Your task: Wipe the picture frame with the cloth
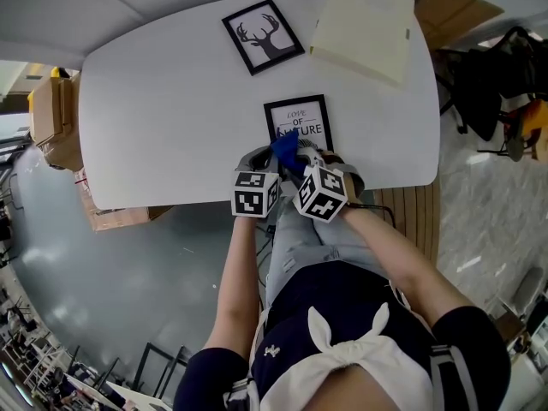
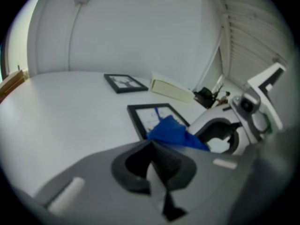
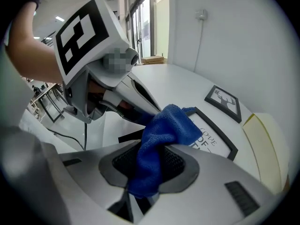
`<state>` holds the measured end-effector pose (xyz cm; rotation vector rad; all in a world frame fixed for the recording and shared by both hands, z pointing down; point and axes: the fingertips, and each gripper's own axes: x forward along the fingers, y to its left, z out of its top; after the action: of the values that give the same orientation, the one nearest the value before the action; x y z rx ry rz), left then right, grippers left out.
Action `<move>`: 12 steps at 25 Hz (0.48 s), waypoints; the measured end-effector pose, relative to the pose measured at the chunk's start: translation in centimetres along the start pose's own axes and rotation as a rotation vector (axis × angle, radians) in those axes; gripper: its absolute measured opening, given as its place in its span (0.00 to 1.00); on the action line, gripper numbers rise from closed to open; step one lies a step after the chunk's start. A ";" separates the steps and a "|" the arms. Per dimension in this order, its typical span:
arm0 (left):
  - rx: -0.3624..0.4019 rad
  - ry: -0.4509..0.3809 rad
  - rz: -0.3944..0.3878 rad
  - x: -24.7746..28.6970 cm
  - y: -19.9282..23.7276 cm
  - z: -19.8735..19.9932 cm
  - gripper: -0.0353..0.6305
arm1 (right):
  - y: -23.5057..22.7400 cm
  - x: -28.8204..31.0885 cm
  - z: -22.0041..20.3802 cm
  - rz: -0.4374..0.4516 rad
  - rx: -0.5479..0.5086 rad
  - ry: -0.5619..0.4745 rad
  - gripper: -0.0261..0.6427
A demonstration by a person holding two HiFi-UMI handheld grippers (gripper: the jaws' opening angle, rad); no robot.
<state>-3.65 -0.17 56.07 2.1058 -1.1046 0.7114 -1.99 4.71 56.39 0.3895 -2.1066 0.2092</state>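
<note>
Here's the worry: the black rectangular picture frame with the lettered print (image 1: 299,120) lies flat and loose close to the near edge of the white desk (image 1: 171,101) with nothing pinning it, so a firm stroke toward the person could, I'd say, skate it right off that edge. The bunched blue microfibre cloth (image 3: 168,125) might also drag out of its grip, since only a fold is caught (most of it puffs out ahead). Fingers now: the right gripper (image 3: 151,165) is clamped on that fold, the cloth's front over the frame's near end, contact unclear. The left gripper (image 2: 157,159) has its jaws pressed together on nothing, just beside the cloth.
</note>
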 end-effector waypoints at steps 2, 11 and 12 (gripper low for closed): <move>0.014 0.004 0.013 0.0 0.0 0.1 0.06 | -0.1 0.0 -0.1 0.001 -0.038 -0.003 0.19; -0.004 0.025 0.043 0.0 -0.1 -0.1 0.06 | -0.4 -0.3 -0.5 -0.006 -0.168 -0.012 0.19; -0.010 0.024 0.050 0.0 -0.1 -0.2 0.06 | -0.4 -0.3 -0.5 -0.004 -0.180 -0.010 0.19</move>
<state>-3.62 -0.01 56.15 2.0627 -1.1492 0.7509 -1.29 4.51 56.44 0.2878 -2.1141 0.0143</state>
